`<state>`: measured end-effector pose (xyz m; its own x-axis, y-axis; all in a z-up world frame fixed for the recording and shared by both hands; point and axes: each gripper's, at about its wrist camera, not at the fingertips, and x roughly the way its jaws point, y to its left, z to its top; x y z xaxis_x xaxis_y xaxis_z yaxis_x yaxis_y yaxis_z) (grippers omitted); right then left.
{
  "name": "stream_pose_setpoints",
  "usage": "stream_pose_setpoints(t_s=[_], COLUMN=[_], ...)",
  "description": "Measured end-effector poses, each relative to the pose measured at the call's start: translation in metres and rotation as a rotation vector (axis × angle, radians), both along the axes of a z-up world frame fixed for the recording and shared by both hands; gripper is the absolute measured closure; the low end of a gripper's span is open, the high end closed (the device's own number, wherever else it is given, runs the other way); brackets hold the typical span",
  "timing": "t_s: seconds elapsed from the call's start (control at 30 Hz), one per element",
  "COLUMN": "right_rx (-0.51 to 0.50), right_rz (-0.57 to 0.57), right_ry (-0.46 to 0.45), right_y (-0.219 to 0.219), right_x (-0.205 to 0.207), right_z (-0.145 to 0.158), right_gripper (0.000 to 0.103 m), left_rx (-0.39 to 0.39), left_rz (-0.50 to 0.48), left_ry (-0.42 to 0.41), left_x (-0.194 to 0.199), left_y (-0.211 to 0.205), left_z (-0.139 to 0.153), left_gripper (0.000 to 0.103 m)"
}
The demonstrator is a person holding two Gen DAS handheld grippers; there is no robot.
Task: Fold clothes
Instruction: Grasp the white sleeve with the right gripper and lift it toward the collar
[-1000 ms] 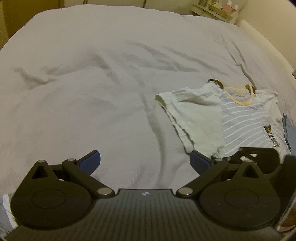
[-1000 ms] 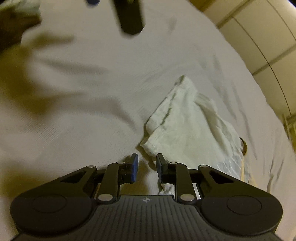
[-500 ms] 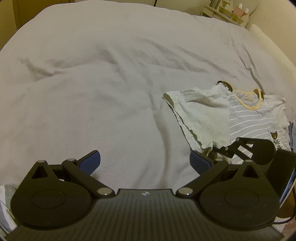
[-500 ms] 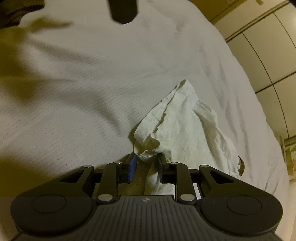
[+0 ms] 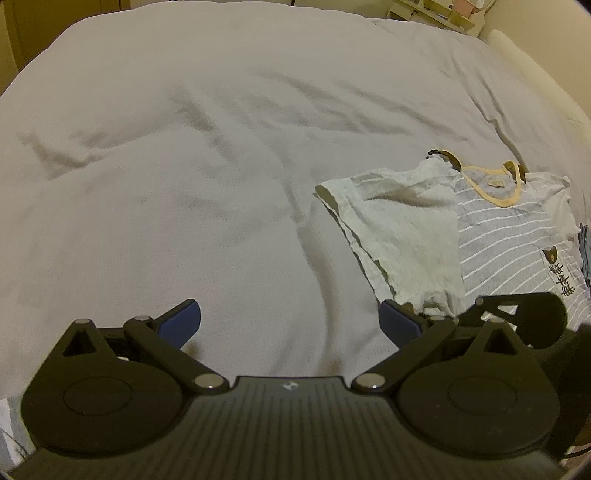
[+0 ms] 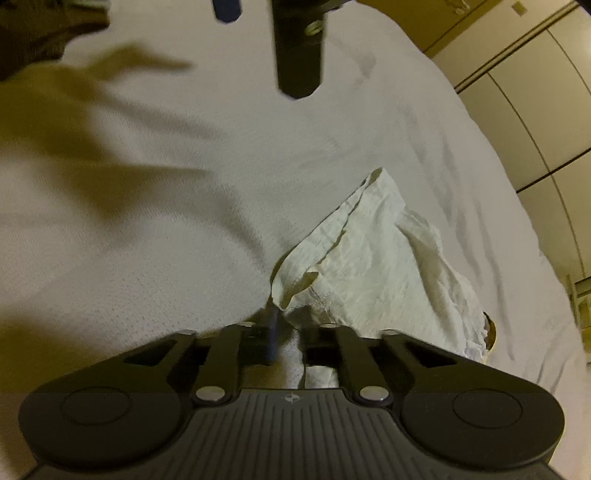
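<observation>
Right gripper (image 6: 290, 332) jaws closed on near hem corner of striped T-shirt (image 5: 509, 236) lying right of centre on bed (image 5: 184, 166), left gripper (image 5: 290, 325) jaws open, empty: lift evenly, keeping fold edge straight.

The striped t-shirt (image 5: 517, 251) runs off the left wrist view's right edge and under the right gripper (image 5: 517, 317), its chest print too small to read, while cloth hides the right gripper's (image 6: 291, 332) fingertips and the shelf items (image 5: 450, 9) are indistinct.
</observation>
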<state>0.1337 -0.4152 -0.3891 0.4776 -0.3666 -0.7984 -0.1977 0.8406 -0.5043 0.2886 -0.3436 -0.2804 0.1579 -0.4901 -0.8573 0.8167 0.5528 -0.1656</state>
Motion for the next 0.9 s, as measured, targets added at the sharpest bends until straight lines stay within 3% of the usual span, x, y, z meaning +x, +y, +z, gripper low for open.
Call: stream_pose_setpoints(t_s=[0.07,0.13,0.23,0.4,0.6,0.7,0.77,0.83,0.9], right_rx=[-0.026,-0.038,-0.012,0.094,0.266,0.33,0.361,0.387,0.4], right_rz=[0.007,0.02,0.012,-0.008,-0.18,-0.242,-0.269,-0.291,-0.3], right_ry=[-0.005,-0.005,0.012,-0.038,-0.105,-0.127,-0.136,-0.146,-0.154], right_y=[0.0,0.0,-0.004,0.003,-0.018,-0.022,-0.024,-0.026,-0.025], right_x=[0.001,0.0,0.007,0.009,0.007,0.003,-0.001,-0.004,-0.007], right_z=[-0.005,-0.009,-0.009,0.016,0.043,0.05,0.052,0.053,0.054], right_gripper=[0.073,0.077,0.103,0.103,0.103,0.103,0.103,0.103,0.103], left_rx=[0.001,0.004,0.012,0.009,-0.031,-0.084,-0.087,-0.078,-0.06], left_rz=[0.0,0.001,0.001,-0.013,-0.047,-0.072,-0.116,-0.166,-0.205], left_ry=[0.003,0.006,0.01,0.002,0.048,0.119,0.11,0.088,0.079], left_x=[0.0,0.0,0.001,0.008,0.028,0.042,0.046,0.049,0.053], left_y=[0.001,0.001,0.003,0.001,-0.026,-0.053,-0.075,-0.098,-0.118], left_z=[-0.002,-0.003,-0.005,-0.005,-0.013,-0.022,-0.029,-0.037,-0.047], left_gripper=[0.002,0.002,0.002,0.002,0.004,0.015,0.045,0.06,0.061])
